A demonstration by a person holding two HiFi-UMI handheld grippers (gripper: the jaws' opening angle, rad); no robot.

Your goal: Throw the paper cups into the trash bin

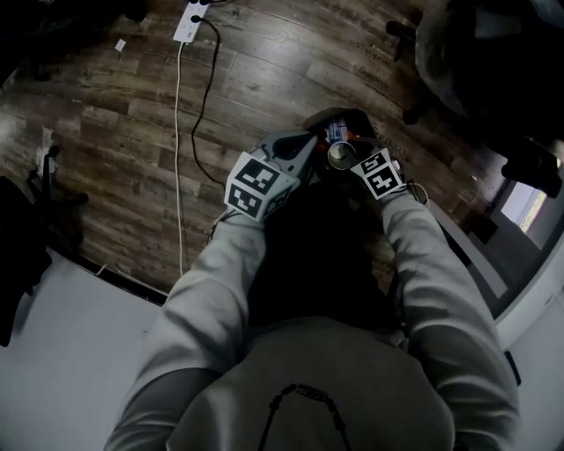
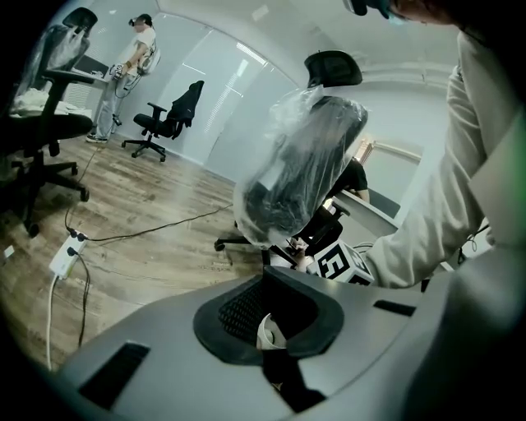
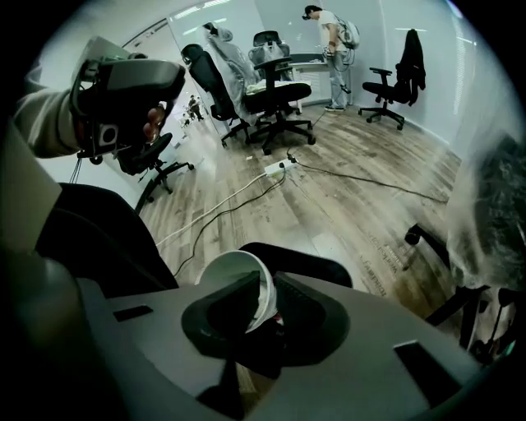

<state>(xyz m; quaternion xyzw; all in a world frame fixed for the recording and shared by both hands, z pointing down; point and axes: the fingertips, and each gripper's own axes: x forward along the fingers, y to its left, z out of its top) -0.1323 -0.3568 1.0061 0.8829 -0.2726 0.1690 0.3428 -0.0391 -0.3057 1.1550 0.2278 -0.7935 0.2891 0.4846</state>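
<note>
My right gripper (image 3: 259,300) is shut on the wall of a white paper cup (image 3: 238,279), whose mouth tilts up to the left. In the head view that cup (image 1: 342,156) hangs ahead of the right gripper (image 1: 345,166), beside a dark trash bin (image 1: 339,125) with coloured scraps inside. The bin's black rim (image 3: 308,261) curves just beyond the cup. My left gripper (image 2: 267,330) is shut on a small curved white piece (image 2: 265,329), apparently the wall of another paper cup. In the head view the left gripper (image 1: 304,154) sits just left of the right one.
A power strip (image 1: 188,22) with a white cable (image 1: 179,132) and a black cable (image 1: 204,106) lies on the wood floor. An office chair wrapped in plastic (image 2: 300,164) stands close by. More chairs (image 3: 275,90) and a standing person (image 3: 335,49) are farther off.
</note>
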